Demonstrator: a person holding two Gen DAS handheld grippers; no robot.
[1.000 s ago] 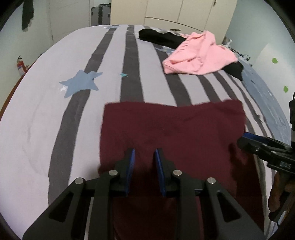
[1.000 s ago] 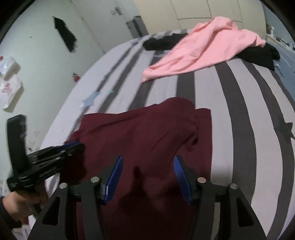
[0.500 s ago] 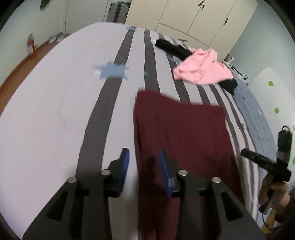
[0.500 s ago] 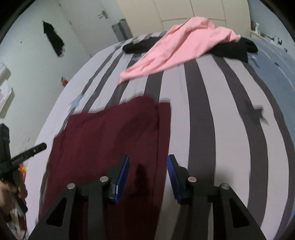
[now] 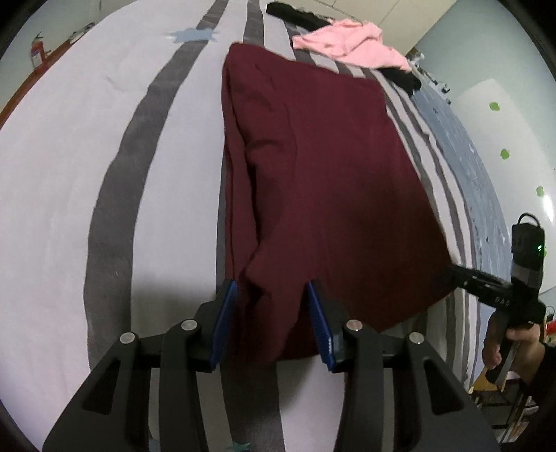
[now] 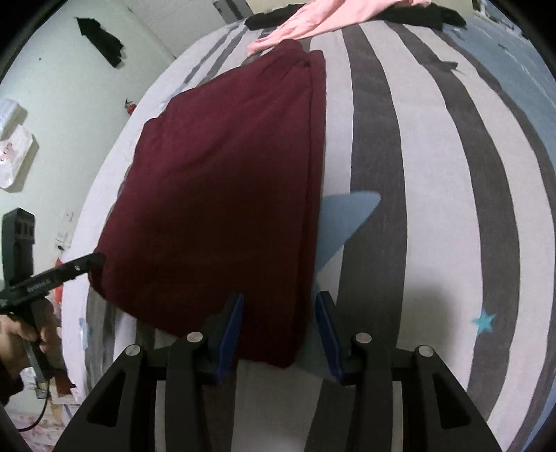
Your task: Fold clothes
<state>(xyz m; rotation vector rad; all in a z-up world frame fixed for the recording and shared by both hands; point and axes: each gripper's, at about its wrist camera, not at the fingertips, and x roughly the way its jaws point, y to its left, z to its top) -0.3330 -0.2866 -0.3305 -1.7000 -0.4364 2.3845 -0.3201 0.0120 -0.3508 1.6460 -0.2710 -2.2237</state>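
A maroon garment (image 5: 323, 156) lies flat on the striped bed, running away from me. My left gripper (image 5: 271, 288) is open, and its blue pads (image 5: 226, 313) straddle the garment's near left corner without pinching it. My right gripper (image 6: 278, 299) is also open and straddles the near right corner of the maroon garment (image 6: 226, 180), with a gap beside the right pad. In each wrist view the other gripper shows at the side, the right gripper (image 5: 451, 271) and the left gripper (image 6: 93, 259), each at the cloth's edge.
A pink garment (image 5: 351, 45) and black clothes (image 5: 295, 14) lie heaped at the far end of the bed (image 5: 69, 174). A blue star print (image 6: 347, 215) sits just right of the maroon cloth. A hand (image 5: 514, 344) holds the right gripper beyond the bed's edge.
Both grippers drew back from over the maroon garment's middle to its near corners. The left jaws widened and the right jaws narrowed. The cloth now stretches away lengthwise.
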